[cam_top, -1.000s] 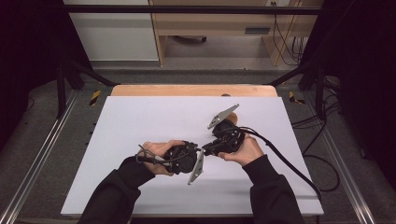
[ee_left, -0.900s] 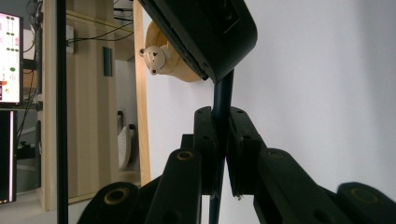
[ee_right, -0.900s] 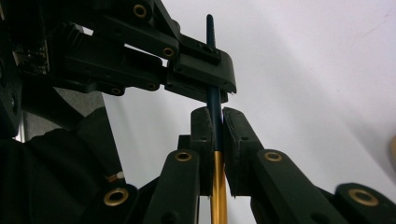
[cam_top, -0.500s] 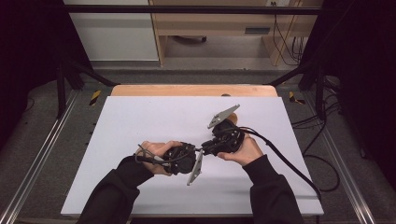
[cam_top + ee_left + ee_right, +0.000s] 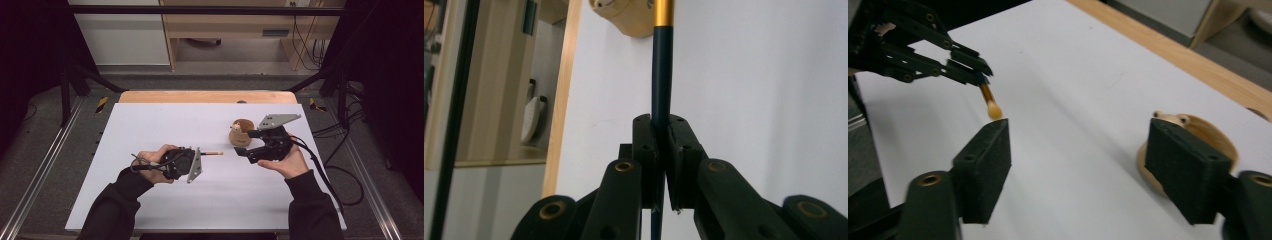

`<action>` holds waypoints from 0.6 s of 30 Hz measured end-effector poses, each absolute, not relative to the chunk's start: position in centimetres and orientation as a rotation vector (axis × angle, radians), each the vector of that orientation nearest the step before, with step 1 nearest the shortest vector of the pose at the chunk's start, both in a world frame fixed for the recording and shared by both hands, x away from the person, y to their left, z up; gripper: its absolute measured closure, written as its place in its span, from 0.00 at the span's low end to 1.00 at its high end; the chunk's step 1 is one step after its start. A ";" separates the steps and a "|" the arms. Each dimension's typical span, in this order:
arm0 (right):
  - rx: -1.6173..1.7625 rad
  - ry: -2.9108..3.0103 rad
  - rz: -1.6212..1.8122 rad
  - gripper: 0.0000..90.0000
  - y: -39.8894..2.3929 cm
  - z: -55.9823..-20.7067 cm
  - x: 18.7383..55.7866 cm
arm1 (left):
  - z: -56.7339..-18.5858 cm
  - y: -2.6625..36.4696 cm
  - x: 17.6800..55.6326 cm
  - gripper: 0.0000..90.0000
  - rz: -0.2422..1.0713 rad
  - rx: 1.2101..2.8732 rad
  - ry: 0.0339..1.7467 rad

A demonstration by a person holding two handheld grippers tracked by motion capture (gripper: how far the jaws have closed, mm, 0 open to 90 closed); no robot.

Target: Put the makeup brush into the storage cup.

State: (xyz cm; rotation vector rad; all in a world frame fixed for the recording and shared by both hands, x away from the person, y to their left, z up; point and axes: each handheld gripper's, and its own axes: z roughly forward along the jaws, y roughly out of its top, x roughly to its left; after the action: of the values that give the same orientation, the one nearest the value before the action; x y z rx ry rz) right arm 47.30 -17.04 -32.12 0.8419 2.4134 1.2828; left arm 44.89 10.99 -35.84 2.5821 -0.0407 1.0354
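The white bench (image 5: 150, 130) is carrying very little. The biggest loose thing on it is a small wooden holder (image 5: 240, 133), pale and rounded like a little animal-shaped cup, sitting toward the far right. It is looking solid and stiff, light enough to tip if nudged at the rim — gripping across its body low down would probably be safest.

The right gripper (image 5: 246, 142) is hovering just beside that holder with its jaws standing wide; they have just been opening, and nothing is lying between the pads.

The left gripper (image 5: 196, 159) is clamping tight on a thin brush (image 5: 662, 75), a dark handle with a gold ferrule and a soft pale tip (image 5: 993, 110). The brush is sticking out level above the bench, pointing toward the holder, well short of it. It is looking very light, and the smooth handle could be slippery — the hold on the stiff handle behind the ferrule seems right, since the bristles would crush easily.
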 end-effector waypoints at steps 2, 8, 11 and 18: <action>0.861 2.363 1.294 0.22 -17.9 -32.5 46.9 | -35.8 11.5 45.2 0.93 0.998 2.549 0.032; 0.936 2.241 1.328 0.11 -19.8 -34.2 46.0 | -36.0 12.1 45.8 0.93 0.890 2.420 0.258; 0.964 2.205 1.345 0.10 -20.5 -35.4 45.5 | -36.3 12.1 45.9 0.93 0.850 2.357 0.353; 1.010 2.128 1.372 0.08 -21.8 -38.2 44.3 | -36.8 11.7 45.6 0.93 0.793 2.162 0.537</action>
State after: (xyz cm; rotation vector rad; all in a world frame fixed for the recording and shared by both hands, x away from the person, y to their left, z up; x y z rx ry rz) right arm 44.32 -21.81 -38.20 1.0097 2.1281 1.3722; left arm 45.59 11.67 -36.84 2.1624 0.5373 0.7929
